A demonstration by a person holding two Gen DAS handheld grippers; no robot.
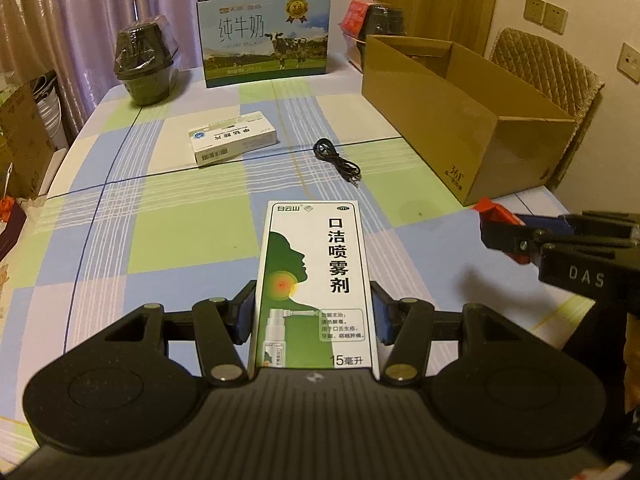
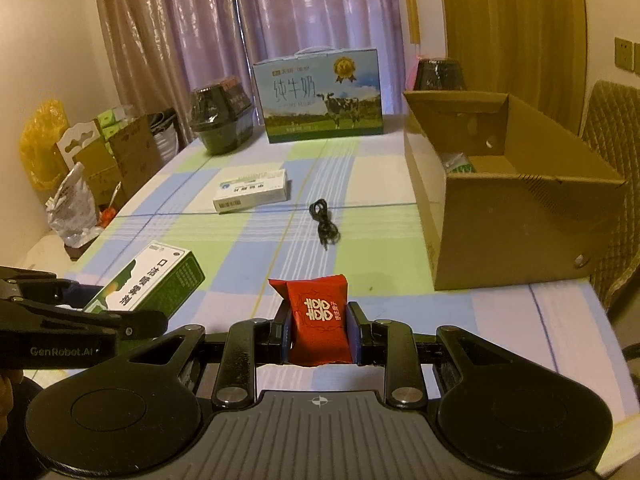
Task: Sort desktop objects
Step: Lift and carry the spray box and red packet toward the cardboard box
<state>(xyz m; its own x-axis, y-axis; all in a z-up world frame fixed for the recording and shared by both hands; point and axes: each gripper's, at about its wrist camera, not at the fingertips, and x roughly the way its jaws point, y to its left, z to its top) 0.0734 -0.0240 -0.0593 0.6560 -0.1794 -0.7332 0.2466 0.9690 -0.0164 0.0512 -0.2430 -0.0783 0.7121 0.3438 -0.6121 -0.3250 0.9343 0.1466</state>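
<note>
Two grippers are in my view, and each has something clamped between its fingers. My left gripper point(image 1: 313, 312) holds one green-and-white spray box point(image 1: 314, 284) by its long sides, printed face up, above the near part of the surface point(image 1: 192, 240). My right gripper point(image 2: 319, 330) holds one red sachet point(image 2: 318, 320) with white double-happiness print, its blue pads pressed on either side, also over the near edge.

Counting what lies loose on the checked cloth: one white medicine box point(image 1: 233, 139) at mid-distance, left of centre, and one coiled black cable point(image 1: 336, 160) just to its right, the two apart from each other. Neither touches the brown cardboard box point(image 1: 472, 128), which stands open along the right side. Through the right wrist view I see one green-and-white item point(image 2: 458, 163) already lying on its floor at the far end; I cannot tell what it is.

At the far edge stands one milk carton point(image 1: 264, 36) printed with a cow. I count two dark wrapped tubs: one point(image 1: 146, 62) far left of the carton, one point(image 1: 382, 16) behind the cardboard box on the far right, with a red packet point(image 1: 354, 14) beside it.

One quilted chair back point(image 1: 548, 68) shows beyond the right edge.
</note>
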